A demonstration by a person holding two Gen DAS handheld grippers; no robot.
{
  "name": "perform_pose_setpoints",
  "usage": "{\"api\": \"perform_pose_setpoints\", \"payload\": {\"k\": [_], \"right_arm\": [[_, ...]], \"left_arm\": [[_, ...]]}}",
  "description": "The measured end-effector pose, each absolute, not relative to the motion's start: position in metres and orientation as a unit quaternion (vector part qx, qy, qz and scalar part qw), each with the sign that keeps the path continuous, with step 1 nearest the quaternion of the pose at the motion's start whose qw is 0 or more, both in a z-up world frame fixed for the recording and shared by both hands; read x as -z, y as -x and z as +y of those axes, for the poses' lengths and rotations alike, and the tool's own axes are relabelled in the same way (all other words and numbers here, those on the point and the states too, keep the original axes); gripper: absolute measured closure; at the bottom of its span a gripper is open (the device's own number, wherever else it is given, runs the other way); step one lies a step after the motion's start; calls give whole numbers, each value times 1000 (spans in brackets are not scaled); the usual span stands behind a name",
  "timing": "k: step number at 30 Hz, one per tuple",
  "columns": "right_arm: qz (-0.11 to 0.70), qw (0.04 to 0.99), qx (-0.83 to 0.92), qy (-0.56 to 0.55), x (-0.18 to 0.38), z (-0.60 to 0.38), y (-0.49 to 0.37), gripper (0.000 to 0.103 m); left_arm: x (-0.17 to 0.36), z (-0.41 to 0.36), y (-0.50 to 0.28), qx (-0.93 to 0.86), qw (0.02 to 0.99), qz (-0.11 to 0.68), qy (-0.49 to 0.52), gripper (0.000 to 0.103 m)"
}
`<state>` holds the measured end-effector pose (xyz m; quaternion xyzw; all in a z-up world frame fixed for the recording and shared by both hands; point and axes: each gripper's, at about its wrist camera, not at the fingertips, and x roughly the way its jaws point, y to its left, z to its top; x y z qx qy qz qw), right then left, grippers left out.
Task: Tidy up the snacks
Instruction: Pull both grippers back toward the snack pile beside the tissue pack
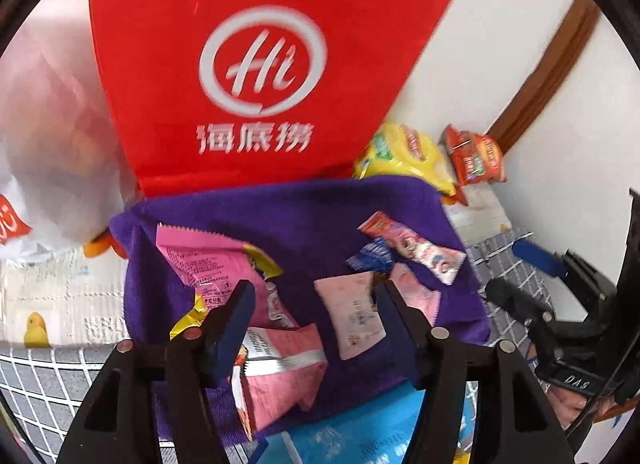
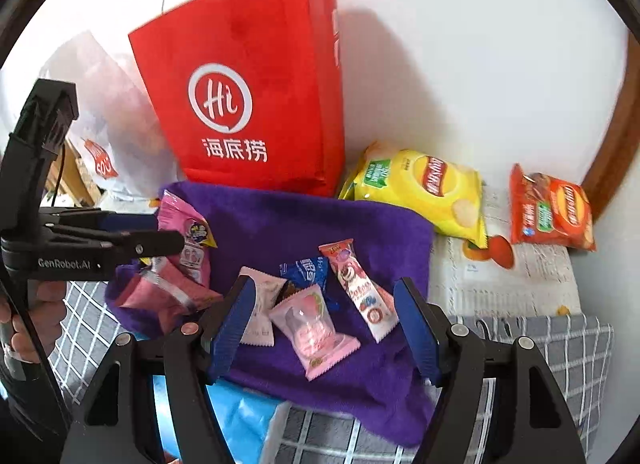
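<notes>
A purple cloth on the table carries several small snacks. In the left wrist view my left gripper hangs open above it, over a pale pink packet, with larger pink packets by its left finger. In the right wrist view my right gripper is open above a pink candy packet. A long strawberry bar and a small blue packet lie just beyond. Neither gripper holds anything. The left gripper reaches in from the left, over the pink packets.
A red paper bag stands behind the cloth against the white wall. A yellow chip bag and an orange chip bag lie to its right. A white plastic bag sits at the left, and a blue packet lies at the near edge.
</notes>
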<state>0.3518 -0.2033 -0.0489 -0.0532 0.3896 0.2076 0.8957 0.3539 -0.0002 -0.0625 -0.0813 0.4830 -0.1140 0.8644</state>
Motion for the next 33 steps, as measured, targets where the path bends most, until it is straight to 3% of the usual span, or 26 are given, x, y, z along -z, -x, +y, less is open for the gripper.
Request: {"api": "perform_pose_setpoints", "payload": {"k": [12, 18, 33], "right_arm": [[395, 897, -198, 8, 47, -228, -257, 36], [424, 883, -200, -18, 71, -231, -218, 41], [481, 843, -239, -39, 135, -207, -154, 40]], "left_arm": [[19, -9, -290, 121, 880, 454, 63, 36], [28, 4, -243, 103, 878, 464, 61, 35], [61, 27, -165, 89, 867, 483, 87, 35]]}}
